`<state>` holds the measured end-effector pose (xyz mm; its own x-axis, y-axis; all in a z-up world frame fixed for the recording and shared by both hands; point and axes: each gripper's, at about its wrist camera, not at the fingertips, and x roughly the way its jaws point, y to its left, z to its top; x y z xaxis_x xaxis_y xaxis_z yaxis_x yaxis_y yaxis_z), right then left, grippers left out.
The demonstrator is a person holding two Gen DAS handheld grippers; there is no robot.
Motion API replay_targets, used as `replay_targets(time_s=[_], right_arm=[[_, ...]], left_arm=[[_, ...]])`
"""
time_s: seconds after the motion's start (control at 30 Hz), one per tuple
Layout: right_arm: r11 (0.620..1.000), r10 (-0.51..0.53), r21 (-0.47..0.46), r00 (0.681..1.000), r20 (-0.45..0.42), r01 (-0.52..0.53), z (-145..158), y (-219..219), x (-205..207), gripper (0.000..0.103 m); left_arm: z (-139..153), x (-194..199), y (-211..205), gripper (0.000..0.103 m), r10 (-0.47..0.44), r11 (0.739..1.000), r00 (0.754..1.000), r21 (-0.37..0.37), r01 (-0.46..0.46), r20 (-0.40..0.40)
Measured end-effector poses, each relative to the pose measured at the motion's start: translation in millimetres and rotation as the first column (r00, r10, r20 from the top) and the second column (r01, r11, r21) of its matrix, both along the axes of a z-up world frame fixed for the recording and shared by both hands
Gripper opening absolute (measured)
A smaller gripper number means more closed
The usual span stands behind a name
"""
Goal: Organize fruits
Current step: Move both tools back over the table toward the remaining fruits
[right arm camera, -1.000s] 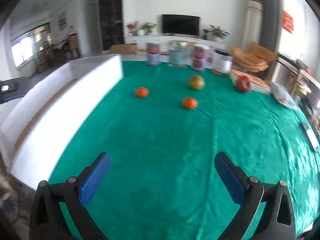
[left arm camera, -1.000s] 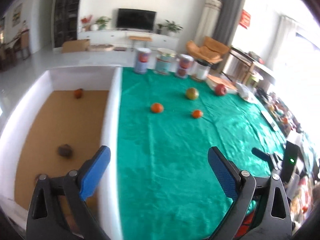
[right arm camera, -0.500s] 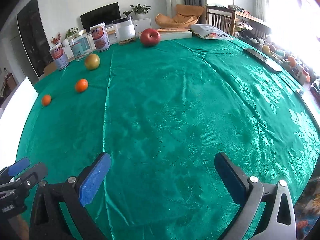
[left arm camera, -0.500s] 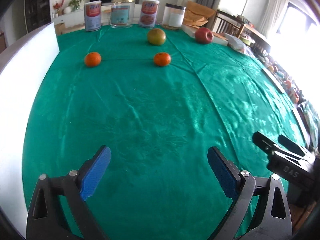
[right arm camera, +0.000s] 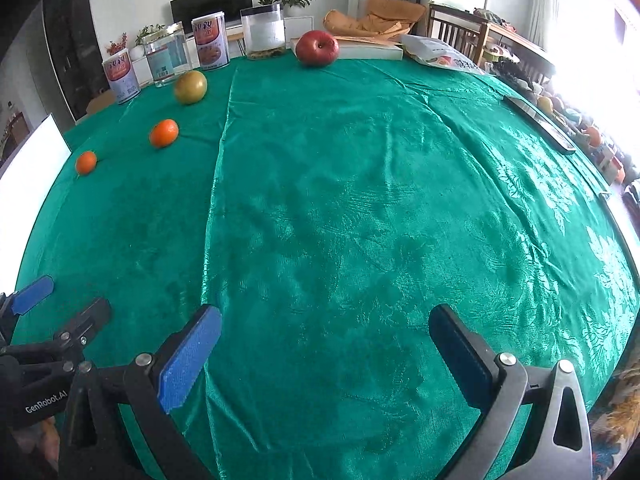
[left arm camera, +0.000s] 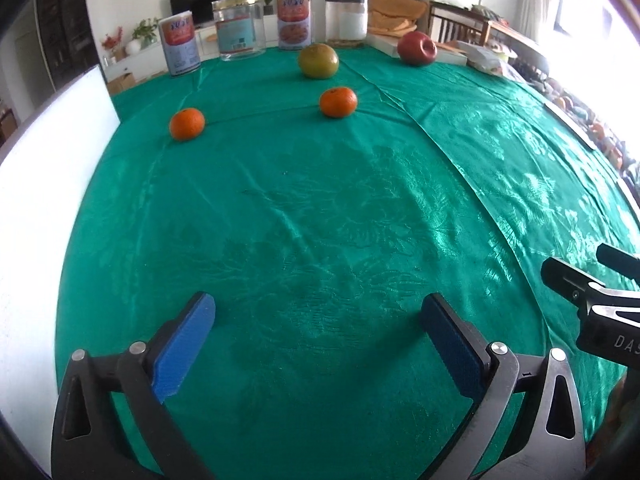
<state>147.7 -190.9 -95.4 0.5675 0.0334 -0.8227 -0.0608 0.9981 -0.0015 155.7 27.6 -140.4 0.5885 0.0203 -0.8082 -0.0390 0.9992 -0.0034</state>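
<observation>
Two small oranges point(left arm camera: 187, 123) point(left arm camera: 338, 102), a green-yellow round fruit point(left arm camera: 318, 61) and a red apple point(left arm camera: 417, 48) lie on the far part of the green tablecloth point(left arm camera: 320, 220). In the right wrist view they show as the oranges point(right arm camera: 86, 161) point(right arm camera: 163, 133), green fruit point(right arm camera: 191, 87) and apple point(right arm camera: 317, 47). My left gripper point(left arm camera: 316, 320) is open and empty, low over the near cloth. My right gripper point(right arm camera: 326, 332) is open and empty beside it. The white box wall point(left arm camera: 44, 184) stands at the left.
Several jars and cans point(left arm camera: 238, 26) line the table's far edge. A white flat box point(right arm camera: 372, 51) and a snack bag point(right arm camera: 444, 56) lie at the back right. A dark remote point(right arm camera: 538, 124) lies near the right edge. The right gripper's body point(left arm camera: 600, 300) shows at right.
Both grippers swung right from the white box and dropped low over the near cloth. The fruits now look closer in the left view. Both stay open.
</observation>
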Motion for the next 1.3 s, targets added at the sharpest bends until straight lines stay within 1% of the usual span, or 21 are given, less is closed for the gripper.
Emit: replay_targets(time_s=[0.73, 0.93, 1.1, 1.17, 1.23, 1.3], right_arm=[[1.0, -0.002, 0.003, 1.0, 0.0, 0.002, 0.7, 0.2, -0.2, 0.103], [1.0, -0.009, 0.021, 1.0, 0.025, 0.008, 5.3, -2.8, -4.4, 0.103], [1.0, -0.002, 0.028, 1.0, 0.023, 0.001, 5.6, -1.9, -4.4, 0.103], [1.0, 0.0, 0.031, 1.0, 0.02, 0.0, 5.2, -1.8, -4.0, 0.103], [0.999, 0.0, 0.037, 1.0, 0.021, -0.001, 5.7, -2.5, -4.1, 0.103], [0.999, -0.001, 0.047, 1.0, 0.025, 0.0, 6.6, -3.5, -4.6, 0.103]], left_arm=[[-0.8, -0.2, -0.6, 0.103, 0.0, 1.0, 1.0, 0.001, 0.0, 0.001], [-1.0, -0.2, -0.4, 0.102, -0.002, 1.0, 1.0, -0.003, 0.002, 0.002], [-0.2, 0.7, 0.3, 0.102, -0.007, 1.0, 1.0, -0.006, 0.007, 0.002], [0.5, 3.9, 1.5, 0.102, -0.012, 1.0, 1.0, -0.009, 0.012, -0.019], [2.7, 9.8, 8.7, 0.102, 0.005, 1.0, 0.999, -0.024, -0.006, -0.042], [8.2, 18.2, 28.4, 0.101, 0.069, 0.995, 0.997, -0.07, -0.072, -0.038]])
